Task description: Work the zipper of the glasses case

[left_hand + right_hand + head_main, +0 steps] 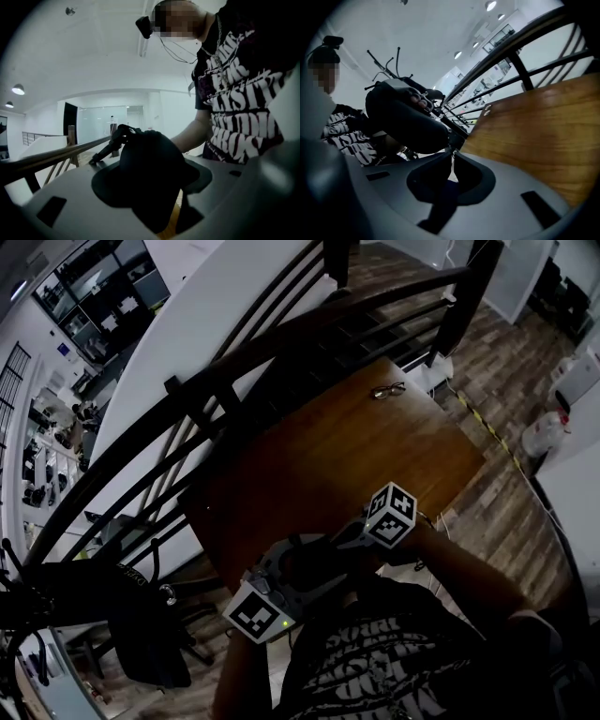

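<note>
The dark glasses case (319,563) hangs in the air over the near edge of the wooden table (356,456), close to the person's chest. My left gripper (295,577) grips the case across its body. In the left gripper view the case (150,164) fills the space between the jaws. My right gripper (349,542) meets the case's end from the right. In the right gripper view its jaws are pressed together (451,151) on a small zipper pull (450,147) at the edge of the case (401,119). The right gripper's tip (110,146) shows at the case's far end.
A pair of glasses (387,389) lies at the table's far edge. A dark curved railing (234,362) runs behind and left of the table. A black chair (122,615) stands low at the left. The tabletop (543,131) spreads to the right of the case.
</note>
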Demonstrator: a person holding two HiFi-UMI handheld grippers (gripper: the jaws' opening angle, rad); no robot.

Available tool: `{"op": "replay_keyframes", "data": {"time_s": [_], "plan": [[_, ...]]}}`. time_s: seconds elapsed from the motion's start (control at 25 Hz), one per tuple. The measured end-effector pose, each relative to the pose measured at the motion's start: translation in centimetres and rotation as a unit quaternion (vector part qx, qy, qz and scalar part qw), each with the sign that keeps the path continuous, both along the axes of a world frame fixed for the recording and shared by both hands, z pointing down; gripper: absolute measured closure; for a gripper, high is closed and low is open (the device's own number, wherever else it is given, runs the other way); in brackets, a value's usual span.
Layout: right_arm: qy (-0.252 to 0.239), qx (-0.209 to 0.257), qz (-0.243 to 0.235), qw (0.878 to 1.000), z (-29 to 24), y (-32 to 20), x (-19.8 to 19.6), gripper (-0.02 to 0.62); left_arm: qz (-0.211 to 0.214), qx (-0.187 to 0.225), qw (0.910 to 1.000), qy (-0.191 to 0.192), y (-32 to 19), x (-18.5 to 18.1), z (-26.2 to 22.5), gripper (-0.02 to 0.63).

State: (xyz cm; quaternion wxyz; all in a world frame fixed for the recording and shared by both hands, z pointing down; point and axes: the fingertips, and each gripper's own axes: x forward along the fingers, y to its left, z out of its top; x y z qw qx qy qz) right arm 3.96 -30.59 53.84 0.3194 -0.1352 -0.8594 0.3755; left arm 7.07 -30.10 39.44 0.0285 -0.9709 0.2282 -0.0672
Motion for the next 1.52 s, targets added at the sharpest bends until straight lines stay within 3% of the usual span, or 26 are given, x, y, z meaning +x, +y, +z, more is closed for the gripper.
{"op": "replay_keyframes", "data": {"time_s": [0.08,0.16,0.28,0.36,0.52,0.72,0.8,1.04,1.16,1.24,1.28,1.32,1.4,1.52], "plan": [[0.052,0.037,0.053,0.997,3.0,-2.3,2.0,0.593,-0.029,-0.037,0.9988,-0.014,-1.6,0.3,3.1,0.342],[0.109,0.101,0.087,0.985,5.7,-4.4,4.7,0.594,-0.051,-0.071,0.9944,-0.059,-3.2,0.5,6.9,0.342],[0.131,0.157,0.129,0.97,6.7,-6.4,7.8,0.594,-0.078,-0.148,0.9785,-0.121,-5.6,0.8,13.4,0.342],[0.112,0.182,0.178,0.961,5.9,-7.9,9.1,0.594,-0.094,-0.206,0.9621,-0.152,-7.0,0.9,17.9,0.342],[0.076,0.212,0.258,0.939,4.2,-9.9,10.8,0.594,-0.131,-0.335,0.9111,-0.201,-8.6,0.8,25.8,0.342],[0.071,0.202,0.249,0.945,4.2,-9.6,11.8,0.594,-0.111,-0.402,0.8669,-0.273,-7.8,1.1,32.0,0.342],[0.07,0.192,0.241,0.949,4.6,-9.6,12.2,0.594,-0.116,-0.411,0.8585,-0.284,-7.6,1.0,33.5,0.339],[0.059,0.189,0.223,0.955,4.2,-10.8,11.7,0.594,-0.189,-0.389,0.8694,-0.238,-9.3,-1.0,31.3,0.318],[0.033,0.222,0.227,0.948,2.7,-11.6,10.4,0.594,-0.261,-0.353,0.8872,-0.141,-10.4,-3.1,26.6,0.318],[-0.01,0.27,0.248,0.93,0.1,-13.7,9.6,0.594,-0.32,-0.292,0.8994,-0.057,-12.1,-4.8,21.1,0.319],[-0.035,0.301,0.262,0.916,-1.6,-14.8,9.2,0.594,-0.348,-0.251,0.9029,-0.021,-12.7,-5.8,17.8,0.34],[-0.06,0.335,0.275,0.899,-3.5,-15.5,8.9,0.594,-0.375,-0.207,0.9037,0.009,-12.9,-6.7,14.6,0.432],[-0.107,0.399,0.29,0.863,-7.3,-15.9,8.4,0.595,-0.422,-0.129,0.8959,0.054,-12.2,-8.5,8.7,0.566],[-0.14,0.457,0.295,0.827,-12.2,-15.5,7.7,0.595,-0.464,-0.061,0.8784,0.096,-10.8,-10.1,2.5,0.599]]}}
